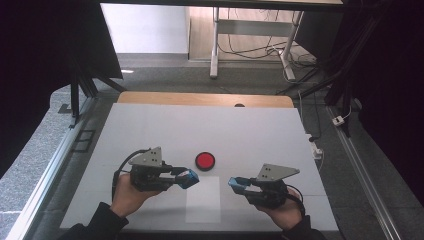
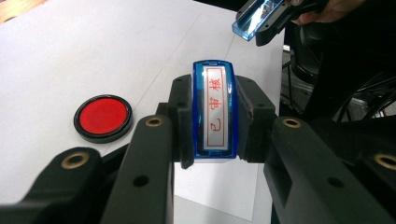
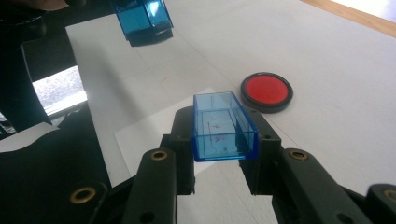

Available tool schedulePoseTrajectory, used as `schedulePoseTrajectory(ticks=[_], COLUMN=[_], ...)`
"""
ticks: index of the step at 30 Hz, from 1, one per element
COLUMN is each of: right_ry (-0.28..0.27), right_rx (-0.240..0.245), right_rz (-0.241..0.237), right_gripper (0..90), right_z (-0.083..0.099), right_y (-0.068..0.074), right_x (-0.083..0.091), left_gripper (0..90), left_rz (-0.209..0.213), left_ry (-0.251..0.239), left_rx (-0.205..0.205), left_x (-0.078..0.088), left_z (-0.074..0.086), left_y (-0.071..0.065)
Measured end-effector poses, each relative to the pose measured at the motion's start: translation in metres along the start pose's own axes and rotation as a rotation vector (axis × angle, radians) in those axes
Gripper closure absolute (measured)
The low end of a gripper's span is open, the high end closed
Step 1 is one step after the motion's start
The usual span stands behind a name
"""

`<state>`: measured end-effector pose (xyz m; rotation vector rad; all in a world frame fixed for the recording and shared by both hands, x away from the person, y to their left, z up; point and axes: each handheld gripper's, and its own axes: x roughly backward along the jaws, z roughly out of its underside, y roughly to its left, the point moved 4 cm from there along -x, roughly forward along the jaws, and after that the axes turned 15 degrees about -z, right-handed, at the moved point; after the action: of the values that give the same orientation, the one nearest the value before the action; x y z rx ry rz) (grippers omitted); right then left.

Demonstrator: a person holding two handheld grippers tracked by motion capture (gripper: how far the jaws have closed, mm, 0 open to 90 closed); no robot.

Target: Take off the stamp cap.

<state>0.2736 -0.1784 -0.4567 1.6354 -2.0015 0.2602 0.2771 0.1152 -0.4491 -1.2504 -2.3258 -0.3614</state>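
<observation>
Above the white paper sheet we hold the blue rectangular plastic stamp in our left gripper, its clear blue cap in our right gripper: uncapped; inking at the round red ink pad and stamping remain.

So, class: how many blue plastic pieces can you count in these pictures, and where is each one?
2. The blue stamp body is clamped in the left gripper; the empty blue cap is clamped in the right gripper. Both are above the sheet of paper.
</observation>
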Motion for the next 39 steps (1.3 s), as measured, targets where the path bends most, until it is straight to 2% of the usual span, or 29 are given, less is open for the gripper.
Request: schedulePoseTrajectory(ticks=[7, 18, 23, 28, 31, 39], right_ry=[-0.016, -0.025, -0.043, -0.062, -0.036, -0.037], right_rx=[-0.04, -0.073, -0.12, -0.174, -0.191, -0.242], right_rz=[0.043, 0.112, 0.165, 0.198, 0.241, 0.263], right_gripper=[68.8, 68.8, 68.8, 68.8, 68.8, 68.8], right_z=[0.009, 0.028, 0.037, 0.044, 0.049, 0.059], right_y=[0.001, -0.002, -0.005, -0.008, -0.01, -0.01], right_x=[0.013, 0.039, 0.05, 0.06, 0.065, 0.072], left_gripper=[70.4, 70.4, 70.4, 70.4, 70.4, 70.4], left_rz=[-0.003, -0.007, -0.014, -0.023, -0.026, -0.038], left_ry=[-0.003, -0.013, -0.013, -0.014, -0.009, -0.007], left_rx=[-0.001, 0.007, 0.007, 0.014, 0.02, 0.038], left_x=[0.001, 0.003, 0.004, 0.005, 0.005, 0.006], left_z=[0.0, -0.001, -0.002, -0.002, -0.003, -0.004], left_y=[0.0, 0.003, 0.005, 0.007, 0.009, 0.013])
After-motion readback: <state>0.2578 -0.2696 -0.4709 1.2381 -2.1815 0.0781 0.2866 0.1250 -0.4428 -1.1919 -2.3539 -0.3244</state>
